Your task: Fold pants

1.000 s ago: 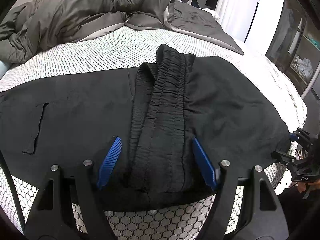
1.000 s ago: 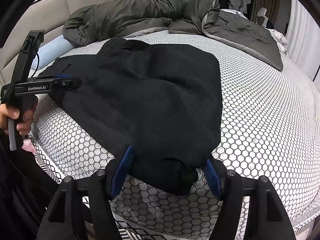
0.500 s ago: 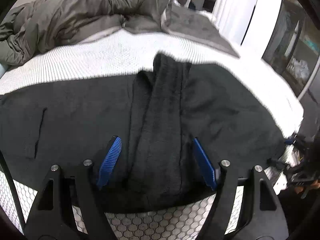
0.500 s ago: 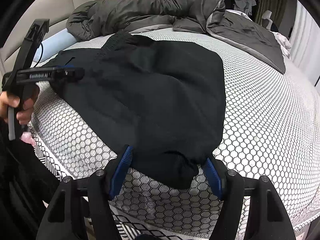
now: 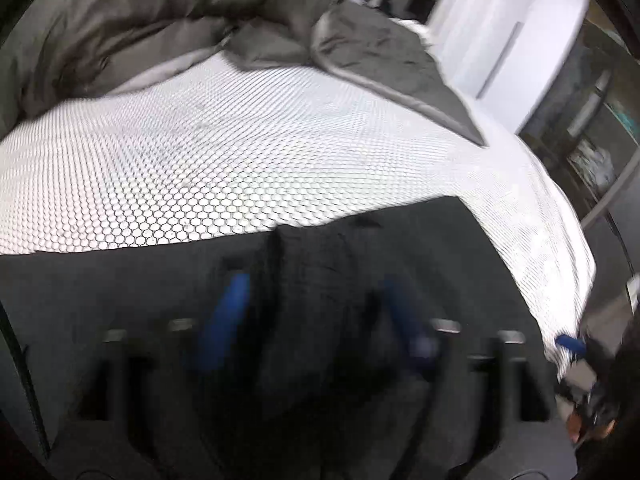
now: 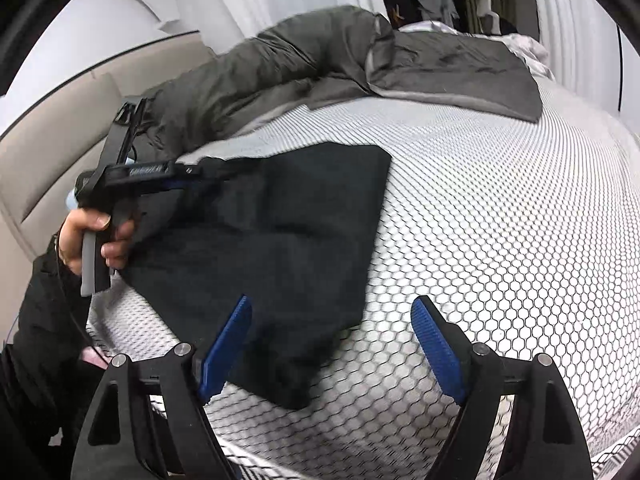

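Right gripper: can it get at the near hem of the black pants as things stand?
Probably yes. The right gripper is open, its jaws having just widened, and the pants hem lies right at its left pad on the bed, unobstructed.

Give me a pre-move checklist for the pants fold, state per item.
1. Left gripper grip on pants: ok; jaws have just been closing, fabric is bunched between them, and cloth is drawn up to its tip.
2. Right gripper released: ok; jaws have just been opening, pads touch no cloth.
3. Pants lying flat: not ok; rumpled toward the near end.
4. Bare mattress beyond the pants: ok.
5. Left wrist view sharp: not ok; blurred.
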The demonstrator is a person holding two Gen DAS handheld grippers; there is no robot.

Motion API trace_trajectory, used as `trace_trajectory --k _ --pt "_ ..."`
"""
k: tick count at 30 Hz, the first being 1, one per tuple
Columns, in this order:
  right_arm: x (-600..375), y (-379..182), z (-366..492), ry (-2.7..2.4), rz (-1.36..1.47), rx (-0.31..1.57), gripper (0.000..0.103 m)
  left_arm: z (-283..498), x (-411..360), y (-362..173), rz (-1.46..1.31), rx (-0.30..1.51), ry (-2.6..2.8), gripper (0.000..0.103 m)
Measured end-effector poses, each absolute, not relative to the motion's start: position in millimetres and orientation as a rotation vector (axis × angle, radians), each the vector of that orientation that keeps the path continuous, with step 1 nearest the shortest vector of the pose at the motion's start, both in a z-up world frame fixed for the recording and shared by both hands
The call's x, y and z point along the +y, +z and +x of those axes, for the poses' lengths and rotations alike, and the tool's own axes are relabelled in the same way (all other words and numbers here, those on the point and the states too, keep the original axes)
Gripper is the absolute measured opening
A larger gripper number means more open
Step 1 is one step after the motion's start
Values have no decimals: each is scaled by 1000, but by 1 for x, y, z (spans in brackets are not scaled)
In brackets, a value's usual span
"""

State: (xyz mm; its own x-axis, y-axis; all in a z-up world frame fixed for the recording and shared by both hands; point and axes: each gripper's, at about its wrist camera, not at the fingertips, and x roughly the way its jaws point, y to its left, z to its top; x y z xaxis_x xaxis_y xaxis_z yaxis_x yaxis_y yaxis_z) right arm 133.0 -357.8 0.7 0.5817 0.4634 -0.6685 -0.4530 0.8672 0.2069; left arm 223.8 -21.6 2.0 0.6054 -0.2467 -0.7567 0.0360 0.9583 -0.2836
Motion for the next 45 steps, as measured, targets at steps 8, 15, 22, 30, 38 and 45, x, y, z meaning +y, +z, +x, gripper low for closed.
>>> trace_trajectory --k 8,15,22,30,38,45 --pt "-365 -3 141 534 45 810 84 225 21 0 -331 822 -47 24" --pt "-374 -8 119 657 100 853 83 198 27 14 -345 801 3 50" --pt "-361 -19 114 788 211 941 65 157 -84 27 -197 749 -259 80" --pt "-359 -35 114 719 294 986 6 217 -190 -22 -140 980 -325 76" --pt "-354 -47 62 728 273 1053 1 231 -201 -22 -184 991 -240 76" --pt "-396 -5 48 644 338 863 50 150 -209 4 -95 868 -384 78"
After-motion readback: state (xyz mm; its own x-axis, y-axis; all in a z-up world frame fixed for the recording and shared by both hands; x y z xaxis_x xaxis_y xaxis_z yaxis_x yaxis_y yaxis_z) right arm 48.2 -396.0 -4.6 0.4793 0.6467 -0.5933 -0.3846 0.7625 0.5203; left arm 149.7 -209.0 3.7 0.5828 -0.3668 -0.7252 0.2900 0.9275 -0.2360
